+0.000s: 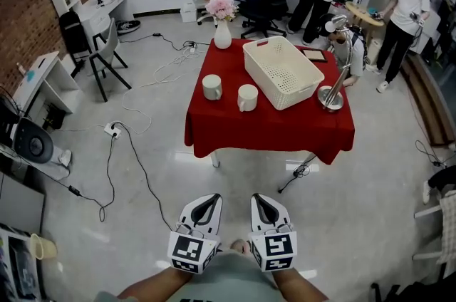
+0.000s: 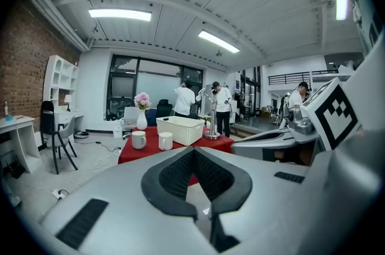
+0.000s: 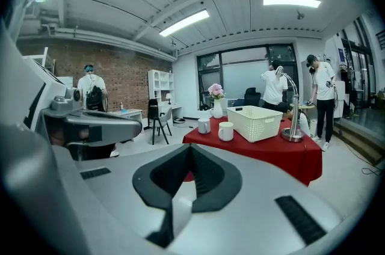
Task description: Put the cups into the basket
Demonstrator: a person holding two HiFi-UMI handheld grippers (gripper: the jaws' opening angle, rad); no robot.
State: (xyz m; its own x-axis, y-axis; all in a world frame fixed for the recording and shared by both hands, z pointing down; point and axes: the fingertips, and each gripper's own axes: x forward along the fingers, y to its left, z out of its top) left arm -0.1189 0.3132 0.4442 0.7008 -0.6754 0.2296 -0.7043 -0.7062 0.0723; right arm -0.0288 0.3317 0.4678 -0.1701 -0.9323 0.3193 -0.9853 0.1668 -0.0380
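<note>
Red bench [image 1: 271, 129] well ahead holds both cups [image 1: 211, 87], nearer my left hand-held gripper [image 1: 207, 199] than right hand-held gripper [image 1: 262, 199], both clenched empty.

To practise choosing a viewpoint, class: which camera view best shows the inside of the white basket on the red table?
The head view: it looks down into the basket, showing its empty floor. The two gripper views see the basket side-on: outer walls only.
</note>
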